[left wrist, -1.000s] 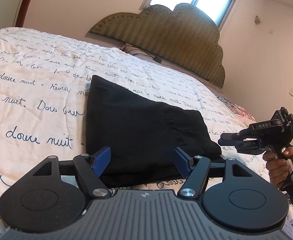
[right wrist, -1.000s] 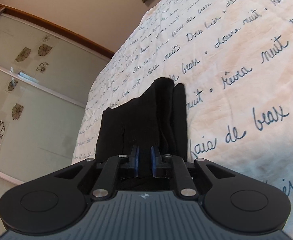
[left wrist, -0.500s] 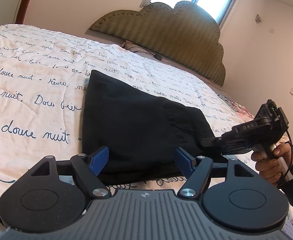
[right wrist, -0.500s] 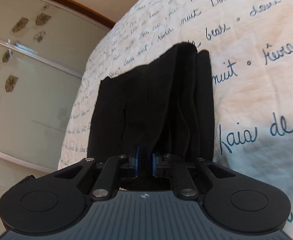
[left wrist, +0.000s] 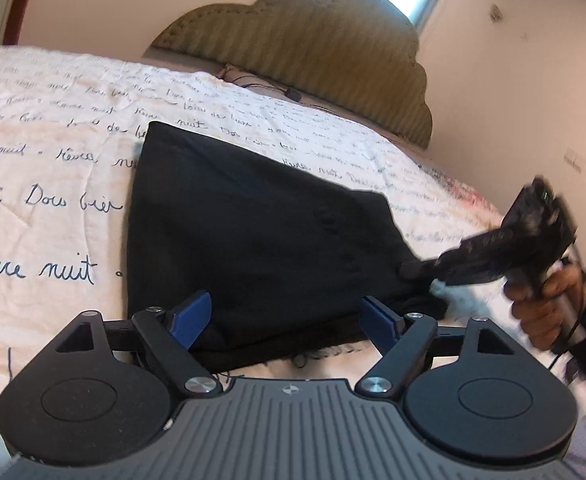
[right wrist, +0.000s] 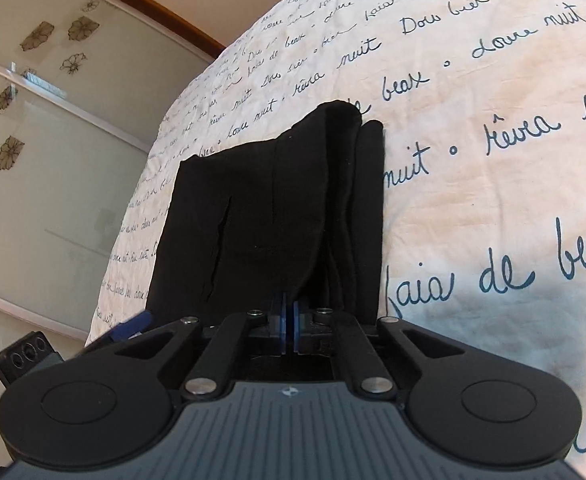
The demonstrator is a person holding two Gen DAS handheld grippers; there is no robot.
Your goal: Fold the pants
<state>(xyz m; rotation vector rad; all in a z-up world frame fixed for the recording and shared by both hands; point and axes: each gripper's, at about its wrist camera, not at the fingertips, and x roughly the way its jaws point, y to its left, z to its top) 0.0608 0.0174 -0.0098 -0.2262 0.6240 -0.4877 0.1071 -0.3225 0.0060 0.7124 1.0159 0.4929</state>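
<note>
Black pants [left wrist: 253, 240] lie on the bed [left wrist: 45, 168], already folded into a compact multi-layer bundle near the bed's edge; layers visible stacked along one side in right wrist view. Left tool [left wrist: 289, 316] is wide open, blue pads either side of the bundle's near edge w/o pinching it, prob. staged to grab or steady that edge. Right tool [right wrist: 289, 320] is nearly closed, pads w/ only a thin gap; it looks to be pinching an edge of the fabric at the bundle's end, but cloth between the pads isn't clearly visible, so can't confirm grip. In left view the right tool reaches the bundle's right corner, blurred. Judgement: late stage, likely tidying or a last fold. Risk: pulling one corner could skew the stacked layers. Headboard [left wrist: 313, 60] behind, wardrobe doors [right wrist: 53, 140] beyond bed.
</note>
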